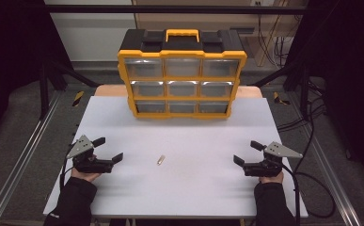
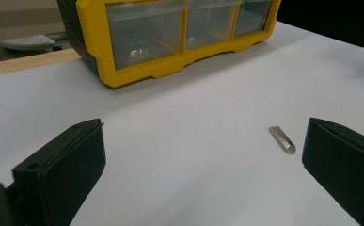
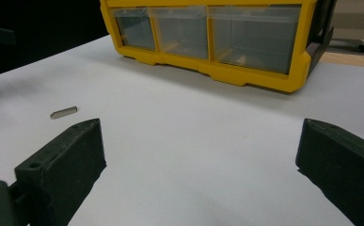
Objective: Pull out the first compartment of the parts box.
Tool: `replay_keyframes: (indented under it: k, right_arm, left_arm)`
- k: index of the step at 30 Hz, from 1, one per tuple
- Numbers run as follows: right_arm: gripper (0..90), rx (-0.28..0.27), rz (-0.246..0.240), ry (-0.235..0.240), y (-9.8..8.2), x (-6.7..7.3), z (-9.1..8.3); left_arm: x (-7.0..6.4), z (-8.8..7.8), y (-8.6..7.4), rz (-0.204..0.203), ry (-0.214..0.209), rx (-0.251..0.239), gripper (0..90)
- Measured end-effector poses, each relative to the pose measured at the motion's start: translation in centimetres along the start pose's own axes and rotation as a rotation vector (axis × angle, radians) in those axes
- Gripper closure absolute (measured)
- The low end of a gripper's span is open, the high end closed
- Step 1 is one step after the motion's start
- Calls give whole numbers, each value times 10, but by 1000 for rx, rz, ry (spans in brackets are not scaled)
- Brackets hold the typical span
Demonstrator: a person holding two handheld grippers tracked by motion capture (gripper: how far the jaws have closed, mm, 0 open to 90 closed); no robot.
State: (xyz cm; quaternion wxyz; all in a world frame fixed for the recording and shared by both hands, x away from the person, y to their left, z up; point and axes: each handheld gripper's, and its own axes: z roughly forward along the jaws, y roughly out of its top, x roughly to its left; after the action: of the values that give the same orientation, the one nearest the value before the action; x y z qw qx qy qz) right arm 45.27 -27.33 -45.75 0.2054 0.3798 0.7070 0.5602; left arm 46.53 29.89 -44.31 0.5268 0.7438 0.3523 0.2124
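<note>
A small metal pin [image 1: 160, 160] is seen lying flat on the white tabletop [image 1: 184, 188], about midway between the two hands and well in front of the yellow drawer organizer [image 1: 182, 75] standing at the far edge. The left hand-held gripper [image 1: 108, 149] is held with its jaws spread wide and nothing between them, near the left edge. The right hand-held gripper [image 1: 247, 152] is likewise held wide open and empty near the right edge, both well apart from the pin.

drawer contents [image 1: 182, 88]: too small to be told
organizer [image 2: 170, 33]: top cut off in both gripper views
metal pin [image 1: 160, 160]: type not discernible
</note>
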Motion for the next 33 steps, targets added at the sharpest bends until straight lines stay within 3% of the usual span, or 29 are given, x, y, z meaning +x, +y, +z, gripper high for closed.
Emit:
replay_keyframes:
  k: [33]
  right_arm:
    - [20,2,-12,-9,1,1,-1]
  left_arm:
    - [-6,2,15,17,-2,7,0]
